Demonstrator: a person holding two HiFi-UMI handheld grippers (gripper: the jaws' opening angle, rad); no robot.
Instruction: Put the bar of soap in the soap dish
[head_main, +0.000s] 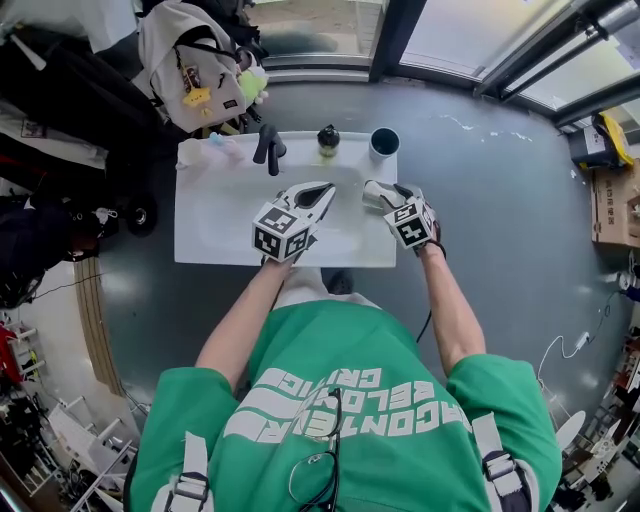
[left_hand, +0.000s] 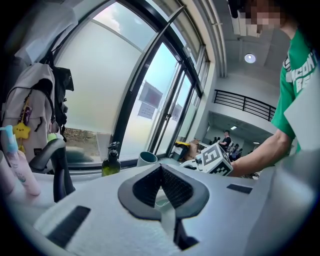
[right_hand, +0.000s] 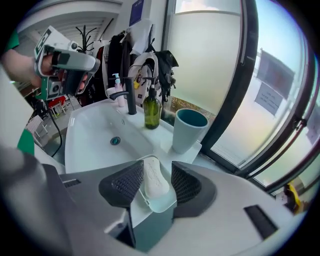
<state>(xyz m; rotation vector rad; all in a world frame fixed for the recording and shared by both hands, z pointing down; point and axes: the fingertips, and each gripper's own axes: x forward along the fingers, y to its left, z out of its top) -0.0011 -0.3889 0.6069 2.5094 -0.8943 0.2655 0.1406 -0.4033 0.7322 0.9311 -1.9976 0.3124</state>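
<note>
Right gripper view is showing the right gripper (right_hand: 157, 169) closing its jaws on the two long sides of the soap dish (right_hand: 161, 206). The pads are pressing the rim from either side. The bar of soap (right_hand: 155, 181) is lying lengthwise inside that dish, so the soap seems to be already home, and what is left is probably parking the dish.

The left gripper (left_hand: 161, 169) is hovering over the basin just beside the right one. Its jaws are meeting at the tips and gripping nothing.

Just beyond the dish, the white sink (right_hand: 95, 135) is opening out to the left. A flat ledge is running along its far edge, carrying the teal cup (right_hand: 187, 130), the green bottle (right_hand: 152, 112) and the black faucet (right_hand: 130, 97).

I cannot tell whether the dish is resting on the ledge or hanging above it.

To finish well:
- Hold the dish level, since a wet bar would likely be sliding toward any low end.
- Lower it onto bare ledge short of the cup.
- Open the jaws evenly only once it is sitting flat.
- Draw the gripper straight back, without dragging the rim.
</note>
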